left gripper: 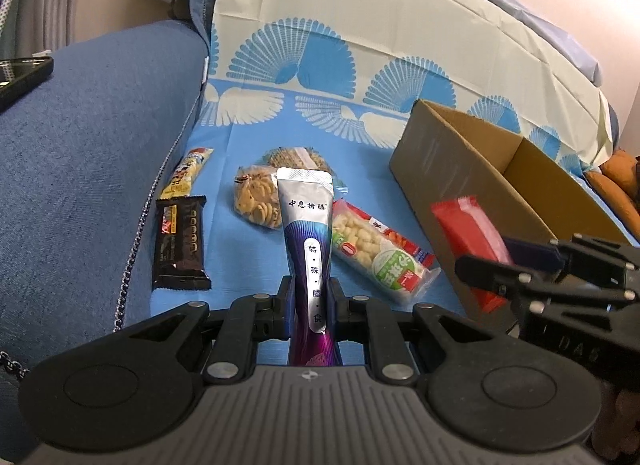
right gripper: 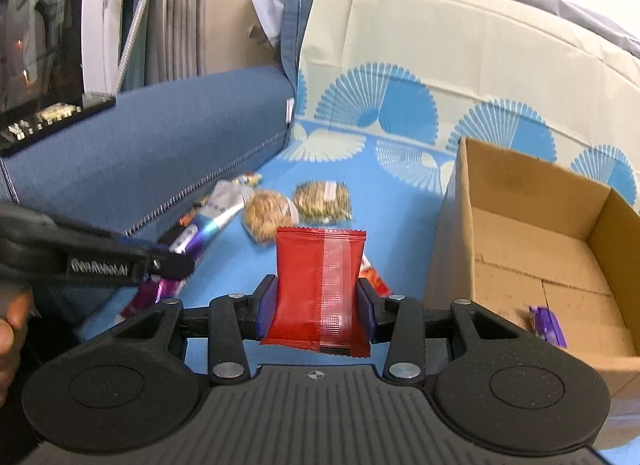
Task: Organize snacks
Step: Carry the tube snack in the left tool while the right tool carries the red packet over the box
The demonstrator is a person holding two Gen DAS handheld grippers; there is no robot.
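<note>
While both tools are clamped, left tool (left gripper: 312,307) on pouch (left gripper: 308,233), right tool (right gripper: 316,311) on red packet (right gripper: 316,285), each load seems bound for the box (right gripper: 532,241).

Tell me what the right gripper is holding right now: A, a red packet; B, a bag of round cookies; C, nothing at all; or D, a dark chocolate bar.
A: the right gripper has its jaws closed on the sides of the red packet, lifted beside the cardboard box.
</note>
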